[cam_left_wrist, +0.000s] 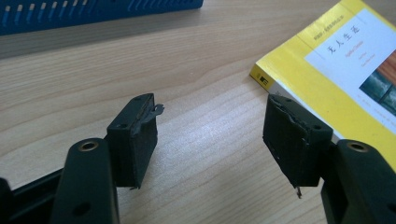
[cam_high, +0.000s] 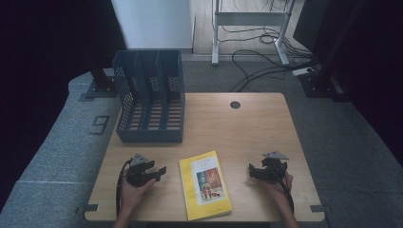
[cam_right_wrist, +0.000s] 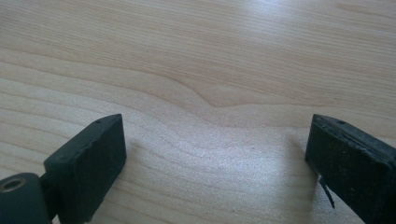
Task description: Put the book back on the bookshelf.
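currently listed
book point(cam_high: 205, 184): laid flat on table point(cam_high: 247, 133)
left claw point(cam_high: 153, 174): spread apart, nothing gripped
right claw point(cam_high: 256, 171): spread apart, nothing gripped

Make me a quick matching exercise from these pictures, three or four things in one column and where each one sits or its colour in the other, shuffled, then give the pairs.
Things:
1. book
2. file rack
3. left gripper
4. right gripper

Descriptions:
A. dark blue, at the table's far left
B. open, right of the book
C. yellow cover, lying flat at the near edge
D. open, left of the book

Pairs: 1-C, 2-A, 3-D, 4-B
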Available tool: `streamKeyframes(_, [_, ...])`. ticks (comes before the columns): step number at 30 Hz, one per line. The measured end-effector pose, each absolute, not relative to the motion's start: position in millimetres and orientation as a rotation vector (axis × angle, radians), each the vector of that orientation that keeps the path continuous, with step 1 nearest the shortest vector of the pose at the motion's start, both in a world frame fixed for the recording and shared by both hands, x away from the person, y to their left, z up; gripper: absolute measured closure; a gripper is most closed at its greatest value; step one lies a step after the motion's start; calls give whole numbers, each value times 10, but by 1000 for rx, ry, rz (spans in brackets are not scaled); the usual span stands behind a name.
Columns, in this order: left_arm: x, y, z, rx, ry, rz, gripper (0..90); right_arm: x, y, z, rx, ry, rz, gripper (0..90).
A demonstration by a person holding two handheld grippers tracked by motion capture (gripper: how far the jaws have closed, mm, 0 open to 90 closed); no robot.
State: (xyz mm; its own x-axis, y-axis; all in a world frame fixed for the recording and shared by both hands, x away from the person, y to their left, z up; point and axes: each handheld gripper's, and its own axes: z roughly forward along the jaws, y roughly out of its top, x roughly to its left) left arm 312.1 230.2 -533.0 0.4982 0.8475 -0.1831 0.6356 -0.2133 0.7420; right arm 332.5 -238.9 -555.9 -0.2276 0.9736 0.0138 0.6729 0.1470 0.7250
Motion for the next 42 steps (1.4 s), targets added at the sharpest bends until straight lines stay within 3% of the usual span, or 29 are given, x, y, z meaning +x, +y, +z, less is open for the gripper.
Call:
streamKeyframes(33, [3096, 2252, -5305, 1921, 1210, 270, 350, 3278, -2438, -5536, 1611, 1920, 877, 129])
streamKeyframes(42, [3048, 2197, -5253, 1903, 1206, 292, 355, 3198, -2394, -5390, 1593, 1912, 990, 140])
